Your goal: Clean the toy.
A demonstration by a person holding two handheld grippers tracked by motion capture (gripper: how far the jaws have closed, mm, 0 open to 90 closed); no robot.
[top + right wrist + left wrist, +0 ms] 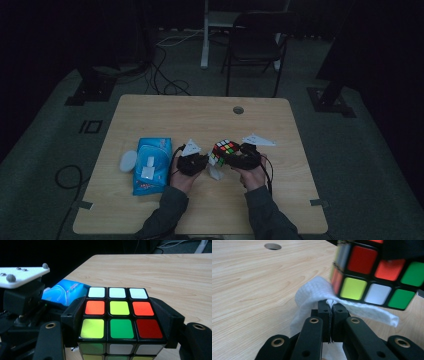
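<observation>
A scrambled puzzle cube (224,151) (119,322) (377,275) is held just above the wooden table (200,120), with my right gripper (239,155) (122,322) shut on its two sides. My left gripper (200,161) (331,308) is shut on a white wet wipe (317,293) (215,172), whose fold is pinched between the jaw tips. In the left gripper view the wipe lies against the cube's lower edge. The left gripper sits directly left of the cube in the high view.
A blue pack of wet wipes (151,166) (63,292) lies left of the hands, with a white round lid (128,161) beside it. A cable hole (238,110) (272,246) sits near the table's far edge. A dark chair (257,45) stands beyond the table.
</observation>
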